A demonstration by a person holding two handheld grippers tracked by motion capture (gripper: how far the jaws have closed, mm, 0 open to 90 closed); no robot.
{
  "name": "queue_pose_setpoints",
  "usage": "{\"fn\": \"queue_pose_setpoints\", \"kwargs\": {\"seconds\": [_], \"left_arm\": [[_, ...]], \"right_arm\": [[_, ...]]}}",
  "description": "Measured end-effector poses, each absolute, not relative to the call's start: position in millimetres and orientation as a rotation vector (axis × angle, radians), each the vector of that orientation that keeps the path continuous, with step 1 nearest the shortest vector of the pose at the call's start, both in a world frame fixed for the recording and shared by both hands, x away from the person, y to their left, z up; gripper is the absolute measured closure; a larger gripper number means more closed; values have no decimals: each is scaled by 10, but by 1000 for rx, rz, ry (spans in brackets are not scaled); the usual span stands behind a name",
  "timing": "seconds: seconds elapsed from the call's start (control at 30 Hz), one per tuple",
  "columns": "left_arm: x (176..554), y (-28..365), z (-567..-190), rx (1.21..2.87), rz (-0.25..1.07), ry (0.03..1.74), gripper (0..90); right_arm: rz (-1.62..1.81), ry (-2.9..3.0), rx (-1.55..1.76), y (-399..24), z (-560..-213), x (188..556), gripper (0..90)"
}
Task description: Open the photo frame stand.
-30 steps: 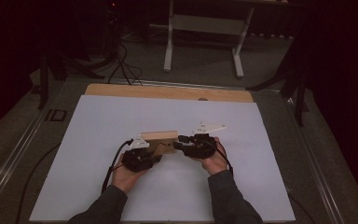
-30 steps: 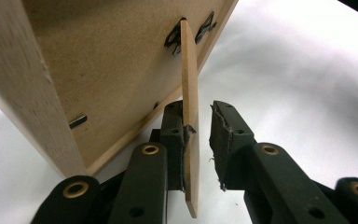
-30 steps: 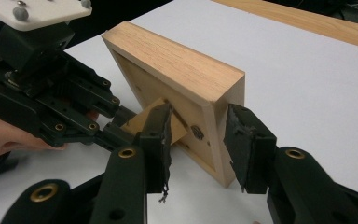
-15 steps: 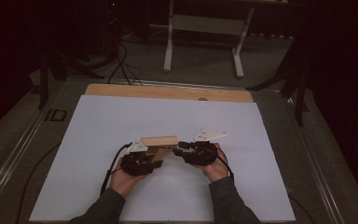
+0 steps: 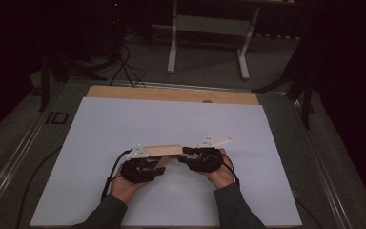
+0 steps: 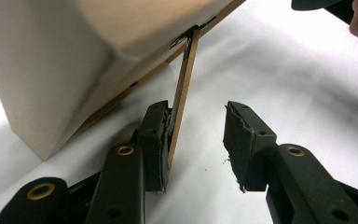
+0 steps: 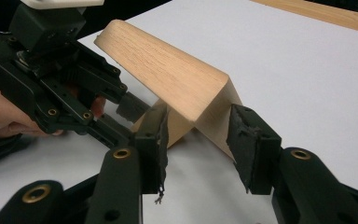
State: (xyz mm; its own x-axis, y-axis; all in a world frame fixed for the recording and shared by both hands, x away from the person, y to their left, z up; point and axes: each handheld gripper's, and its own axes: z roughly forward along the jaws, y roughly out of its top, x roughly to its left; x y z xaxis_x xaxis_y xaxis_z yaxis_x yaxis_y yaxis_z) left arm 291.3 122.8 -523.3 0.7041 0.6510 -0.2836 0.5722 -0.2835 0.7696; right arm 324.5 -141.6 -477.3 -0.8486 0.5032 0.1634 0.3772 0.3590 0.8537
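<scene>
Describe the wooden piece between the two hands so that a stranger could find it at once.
On the white sheet covering the table, look near the front edge, where two hands meet. Between their black tongs sits a light wooden block with a sloped top and a thin flap underneath; it is the sheet's one wooden object.

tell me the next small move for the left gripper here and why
Probably draw the left gripper back off the thin flap. Its jaws have just been opening: the flap leans on one pad, the other stands clear. The right gripper straddles the wooden box at its end, jaws spread, so the box looks steadied.
</scene>
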Motion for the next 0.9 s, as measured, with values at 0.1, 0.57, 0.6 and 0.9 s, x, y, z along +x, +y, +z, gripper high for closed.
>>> {"fn": "queue_pose_setpoints", "kwargs": {"seconds": [0.1,0.57,0.6,0.9], "left_arm": [[2903,1239,-5230,1964,103,942,602],[2871,1254,-5196,1972,128,930,586],[2870,1257,-5193,1971,128,929,586],[2848,1271,-5164,1959,132,926,580]], "right_arm": [[1503,2480,804,-1413,-4771,3236,562],[1469,2485,777,-1410,-4765,3202,516],[1467,2485,774,-1410,-4765,3202,515],[1452,2488,766,-1416,-4764,3192,507]]}}
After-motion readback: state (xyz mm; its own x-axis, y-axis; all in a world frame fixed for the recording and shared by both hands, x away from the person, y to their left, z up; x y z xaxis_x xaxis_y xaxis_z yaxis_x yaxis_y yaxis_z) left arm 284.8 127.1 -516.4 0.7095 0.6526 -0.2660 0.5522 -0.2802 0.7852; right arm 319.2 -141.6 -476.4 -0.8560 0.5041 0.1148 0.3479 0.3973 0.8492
